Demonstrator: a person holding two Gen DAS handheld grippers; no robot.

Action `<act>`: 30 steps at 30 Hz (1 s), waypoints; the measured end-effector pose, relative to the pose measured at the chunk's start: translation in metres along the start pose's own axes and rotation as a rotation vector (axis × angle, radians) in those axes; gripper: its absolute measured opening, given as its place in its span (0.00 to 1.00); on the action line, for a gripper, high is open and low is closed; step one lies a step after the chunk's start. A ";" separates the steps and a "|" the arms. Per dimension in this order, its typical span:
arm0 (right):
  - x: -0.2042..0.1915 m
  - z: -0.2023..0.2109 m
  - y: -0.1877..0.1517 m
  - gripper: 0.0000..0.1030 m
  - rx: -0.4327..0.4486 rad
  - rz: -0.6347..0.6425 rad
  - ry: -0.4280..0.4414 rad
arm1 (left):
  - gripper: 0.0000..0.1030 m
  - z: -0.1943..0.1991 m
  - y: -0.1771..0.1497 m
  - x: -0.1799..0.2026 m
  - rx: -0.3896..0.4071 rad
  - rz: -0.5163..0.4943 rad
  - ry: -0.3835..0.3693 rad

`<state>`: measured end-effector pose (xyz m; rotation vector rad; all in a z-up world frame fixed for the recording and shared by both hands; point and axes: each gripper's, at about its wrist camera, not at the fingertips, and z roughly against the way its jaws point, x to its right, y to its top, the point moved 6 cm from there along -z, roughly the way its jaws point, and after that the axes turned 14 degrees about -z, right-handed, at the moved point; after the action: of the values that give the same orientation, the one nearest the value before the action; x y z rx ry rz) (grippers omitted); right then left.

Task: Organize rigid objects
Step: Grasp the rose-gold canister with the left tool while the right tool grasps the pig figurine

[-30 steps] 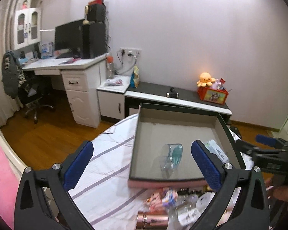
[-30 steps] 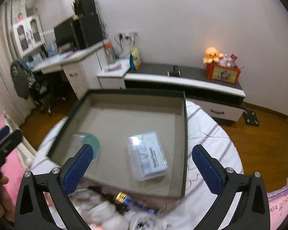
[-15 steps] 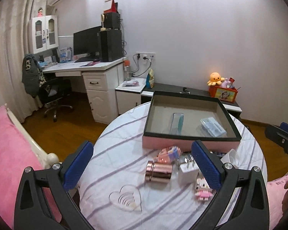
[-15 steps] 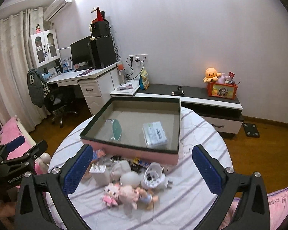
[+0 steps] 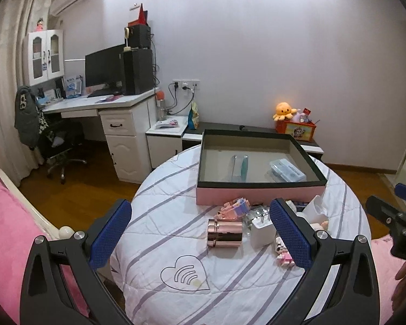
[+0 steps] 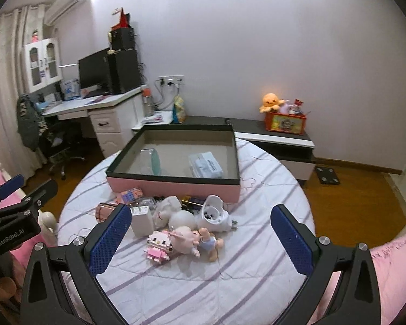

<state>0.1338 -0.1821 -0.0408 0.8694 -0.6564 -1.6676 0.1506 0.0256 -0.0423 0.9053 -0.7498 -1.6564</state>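
The box, pink-walled with a dark rim, sits at the 12 o'clock side of the round table. Inside it lie two things, well apart: a clear teal case toward 9 o'clock and a clear packet toward 3 o'clock. The rest of its floor is bare card.

Just before the box's near wall a heap of small things crowds the cloth: a rose-gold tin on its side at the 9 o'clock end, a white charger beside it, a pink block toy, a doll lying flat, a white ball and a white plug at the 3 o'clock end. A small pink pack leans against the box wall. They touch and overlap, so nothing there stands clear of its neighbours.

Both grippers hang above the near edge, at 6 o'clock from the heap. The left gripper has its fingers spread wide, holding nothing; the right gripper likewise.

Dark bits behind the ball are too tangled to name. From the left camera, the right finger pad covers part of the toys. A heart outline marks the cloth.
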 end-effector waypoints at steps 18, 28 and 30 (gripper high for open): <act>0.030 -0.046 -0.015 1.00 -0.135 0.007 0.003 | 1.00 -0.057 -0.052 0.029 -0.151 -0.020 0.013; 0.029 -0.092 -0.052 1.00 -0.293 -0.013 0.073 | 1.00 -0.104 -0.071 0.042 -0.246 -0.065 -0.017; 0.025 -0.098 -0.057 1.00 -0.314 -0.011 0.085 | 1.00 -0.112 -0.072 0.043 -0.260 -0.064 -0.023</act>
<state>0.1780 -0.1906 -0.1478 0.7126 -0.3200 -1.6773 0.2040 -0.0020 -0.1682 0.7332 -0.5097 -1.7752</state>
